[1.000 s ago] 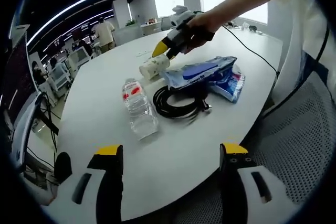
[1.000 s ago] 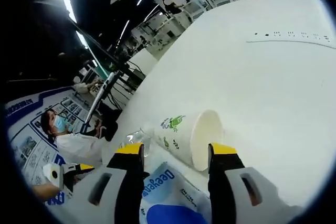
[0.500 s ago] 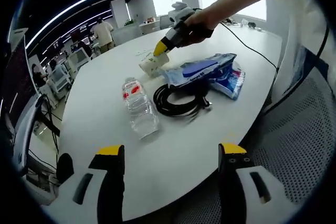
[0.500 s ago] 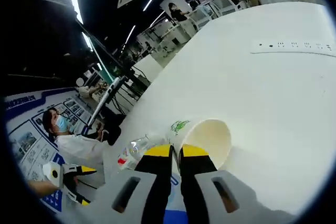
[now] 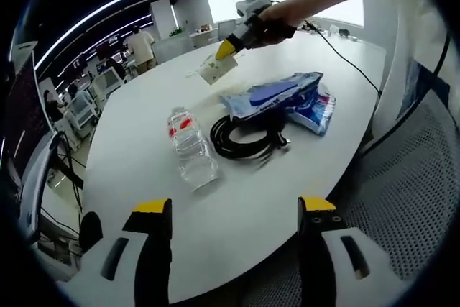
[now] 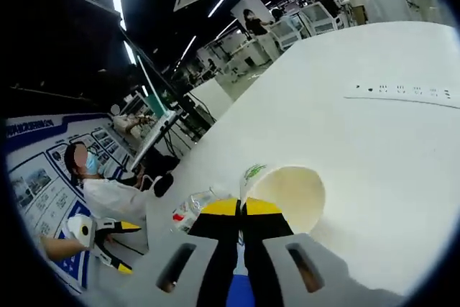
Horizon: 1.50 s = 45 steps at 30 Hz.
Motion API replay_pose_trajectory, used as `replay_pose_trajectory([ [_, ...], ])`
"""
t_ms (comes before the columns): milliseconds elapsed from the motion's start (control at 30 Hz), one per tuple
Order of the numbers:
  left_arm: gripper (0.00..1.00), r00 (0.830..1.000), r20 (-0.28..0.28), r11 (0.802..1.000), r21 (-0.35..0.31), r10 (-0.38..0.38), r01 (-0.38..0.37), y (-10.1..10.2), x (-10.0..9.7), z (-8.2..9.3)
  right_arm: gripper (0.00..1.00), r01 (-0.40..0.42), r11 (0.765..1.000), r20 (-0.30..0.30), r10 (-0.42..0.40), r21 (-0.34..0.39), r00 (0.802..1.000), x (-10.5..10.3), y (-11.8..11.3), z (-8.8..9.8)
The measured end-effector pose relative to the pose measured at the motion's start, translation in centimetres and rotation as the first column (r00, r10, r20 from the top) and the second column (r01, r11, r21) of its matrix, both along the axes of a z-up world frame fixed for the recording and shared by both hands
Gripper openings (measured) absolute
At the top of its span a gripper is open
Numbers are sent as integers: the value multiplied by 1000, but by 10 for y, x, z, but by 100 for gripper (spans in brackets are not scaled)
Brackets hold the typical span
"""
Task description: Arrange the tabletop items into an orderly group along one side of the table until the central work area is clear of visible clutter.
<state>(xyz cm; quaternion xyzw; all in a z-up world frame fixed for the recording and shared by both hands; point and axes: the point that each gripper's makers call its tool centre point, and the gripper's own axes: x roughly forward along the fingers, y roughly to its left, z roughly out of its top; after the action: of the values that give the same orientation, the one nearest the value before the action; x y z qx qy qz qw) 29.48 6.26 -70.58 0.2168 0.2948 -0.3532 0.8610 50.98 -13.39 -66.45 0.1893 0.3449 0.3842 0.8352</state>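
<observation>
In the left gripper view, the left gripper point(image 5: 231, 215) hangs over the near edge of the white worktop point(image 5: 136, 141), its fingers spread wide with nothing between them. On the worktop lie a clear water bottle point(image 5: 190, 149), then a coil of black cable point(image 5: 244, 139), then blue snack bags point(image 5: 284, 98). Farther back, the right gripper point(image 5: 231, 47) holds a paper cup point(image 5: 215, 70) up off the worktop. In the right gripper view, its fingers point(image 6: 221, 208) pinch the cup's rim.
</observation>
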Motion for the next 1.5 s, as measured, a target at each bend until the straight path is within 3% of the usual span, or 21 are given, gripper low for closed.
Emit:
replay_pose_trajectory([
  [367,71,1000,-5,1000,14,-2,2,2,0,-3,0,-62,989,84,73,-132,994,-2,-32,19],
  [500,71,1000,-2,1000,15,4,-4,4,1,-3,0,-130,967,99,154,-218,983,-6,-39,21],
  [733,70,1000,-9,1000,30,-3,3,4,-1,-6,0,-243,880,102,309,-408,946,0,-53,16],
  [900,70,1000,-1,1000,29,3,-3,6,1,-5,0,-322,770,103,445,-550,889,11,-57,15],
  [1000,70,1000,5,1000,27,10,-10,6,2,-4,0,-346,742,106,486,-575,867,13,-56,15],
  [1100,70,1000,10,1000,29,11,-12,7,3,-3,0,-376,717,80,513,-587,854,13,-55,13],
  [1167,70,1000,14,999,29,13,-13,7,3,-2,0,-417,666,51,563,-619,825,9,-56,8],
  [1267,69,1000,17,999,32,14,-14,8,4,-2,0,-460,613,-16,589,-642,808,0,-60,-1],
  [1500,69,1000,18,999,37,9,-10,8,3,-2,0,-503,515,-127,600,-694,790,-10,-74,-18],
])
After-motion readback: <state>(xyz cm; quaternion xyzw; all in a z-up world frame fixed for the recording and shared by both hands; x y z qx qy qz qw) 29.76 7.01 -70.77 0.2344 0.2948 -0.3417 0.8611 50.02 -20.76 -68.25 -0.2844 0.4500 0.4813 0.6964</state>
